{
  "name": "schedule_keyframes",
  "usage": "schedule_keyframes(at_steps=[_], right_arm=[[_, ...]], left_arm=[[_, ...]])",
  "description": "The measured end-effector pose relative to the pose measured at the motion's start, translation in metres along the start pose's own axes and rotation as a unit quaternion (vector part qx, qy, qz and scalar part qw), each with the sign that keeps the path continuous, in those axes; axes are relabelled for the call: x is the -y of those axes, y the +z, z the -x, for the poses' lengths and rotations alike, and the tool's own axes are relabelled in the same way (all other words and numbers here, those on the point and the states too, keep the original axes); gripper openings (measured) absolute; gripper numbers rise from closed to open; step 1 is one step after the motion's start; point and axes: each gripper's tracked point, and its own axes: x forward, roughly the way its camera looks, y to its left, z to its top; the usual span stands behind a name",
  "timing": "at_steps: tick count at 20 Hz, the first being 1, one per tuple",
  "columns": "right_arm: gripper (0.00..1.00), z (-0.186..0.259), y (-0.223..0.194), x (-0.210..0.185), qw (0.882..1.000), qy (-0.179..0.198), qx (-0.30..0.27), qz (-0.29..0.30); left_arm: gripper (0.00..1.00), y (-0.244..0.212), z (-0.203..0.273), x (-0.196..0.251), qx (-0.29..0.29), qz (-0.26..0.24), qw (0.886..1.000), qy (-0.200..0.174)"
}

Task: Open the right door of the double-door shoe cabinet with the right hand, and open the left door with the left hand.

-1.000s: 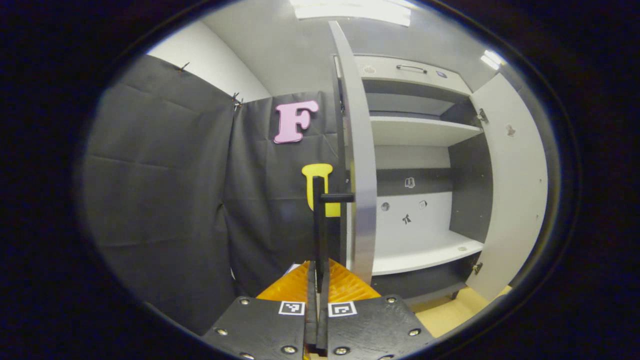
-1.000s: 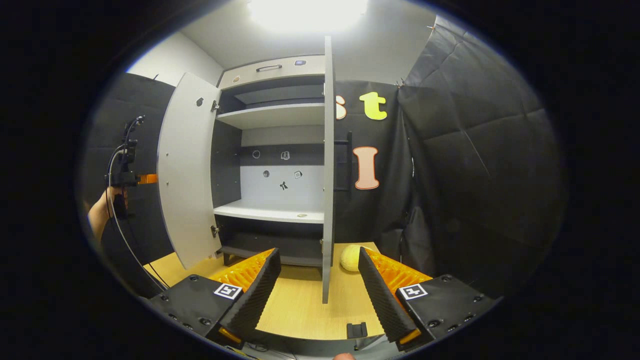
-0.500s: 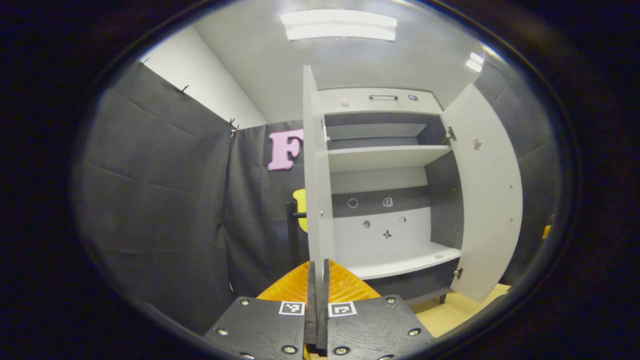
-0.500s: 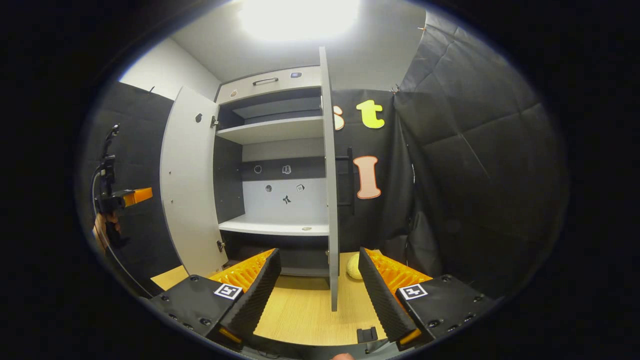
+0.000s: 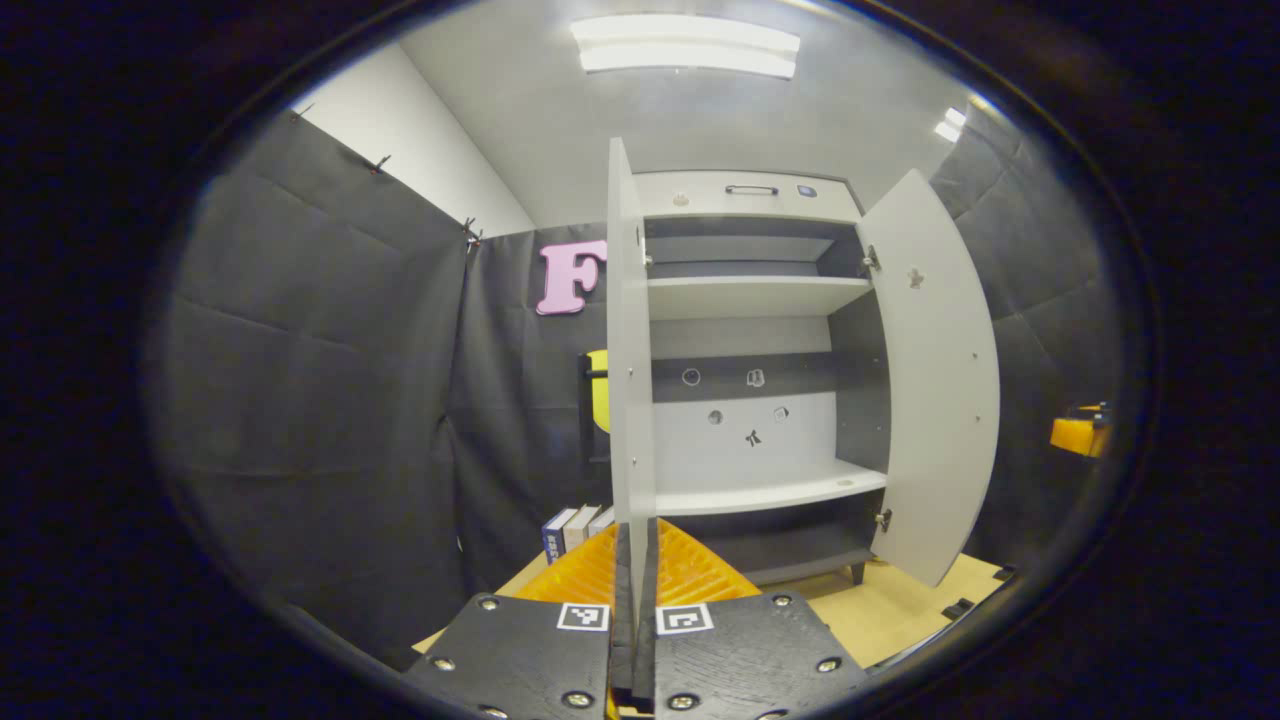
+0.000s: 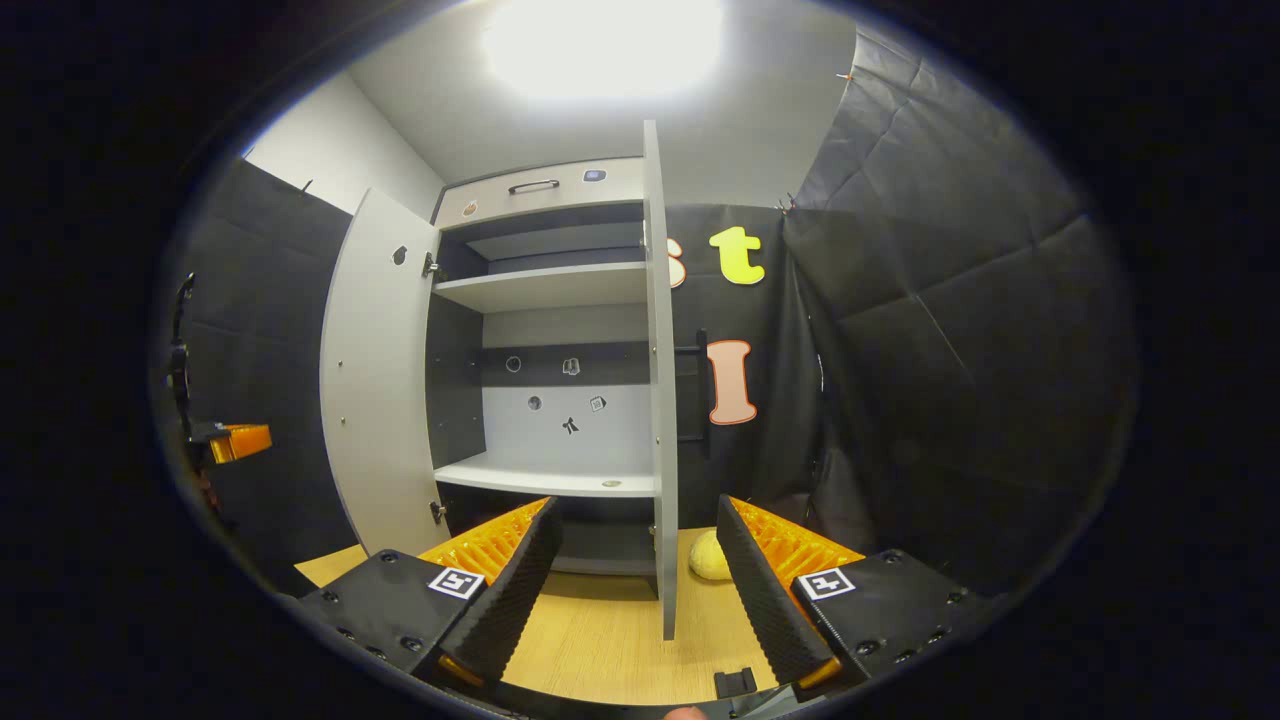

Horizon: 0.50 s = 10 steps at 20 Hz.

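1. Shoe cabinet (image 5: 745, 195) standing at the back of the bench (image 6: 600, 630), against the black booth wall, both doors swung wide; task looks essentially done.
2. Left door (image 5: 628, 350) seen edge-on in the left gripper view, right door (image 5: 935, 380) angled outward on its hinges; in the right gripper view the same two reversed, right door (image 6: 660, 400) edge-on, left door (image 6: 375, 380) angled.
3. Judged as rigid board panels, light to swing on the hinges, stiff, not fragile; flat faces likely slippery, so best taken at the dark bar handle (image 6: 698, 385) on the outer face or hooked at the free vertical edge.
4. Inside: upper shelf (image 5: 750, 293) and lower shelf (image 5: 765, 490) bare of shoes; small stickers on the back panel; a tiny round mark on the lower shelf, too small to tell.
5. Beside the cabinet on the bench: a few books (image 5: 575, 525) left, a pale roundish lump (image 6: 710, 560) right.
6. Left tool (image 5: 634, 600) closed together, holding nothing, well apart from its door.
7. Right tool (image 6: 640, 590) spread apart, empty, back from its door.
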Motion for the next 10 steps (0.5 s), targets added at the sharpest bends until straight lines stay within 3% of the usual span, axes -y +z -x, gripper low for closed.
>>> schedule_keyframes(at_steps=[2,6,7,8,10], right_arm=[[0.98,-0.001,0.002,0.0,1.0,-0.006,0.006,-0.007],[0.97,0.002,0.009,-0.001,1.0,-0.013,0.018,-0.011],[0.97,0.003,0.011,-0.001,1.0,-0.015,0.022,-0.009],[0.97,0.003,0.012,-0.002,1.0,-0.016,0.023,-0.007],[0.96,0.006,0.013,0.0,0.999,-0.021,0.025,-0.003]], left_arm=[[0.0,-0.007,0.012,0.005,-0.003,-0.013,1.0,-0.002],[0.63,-0.006,0.028,0.01,0.012,-0.009,1.0,0.004],[0.83,-0.004,0.03,0.007,0.018,-0.008,1.0,0.01],[0.91,0.0,0.031,0.003,0.025,-0.011,0.999,0.019],[0.93,0.008,0.034,-0.002,0.039,-0.024,0.999,0.031]])
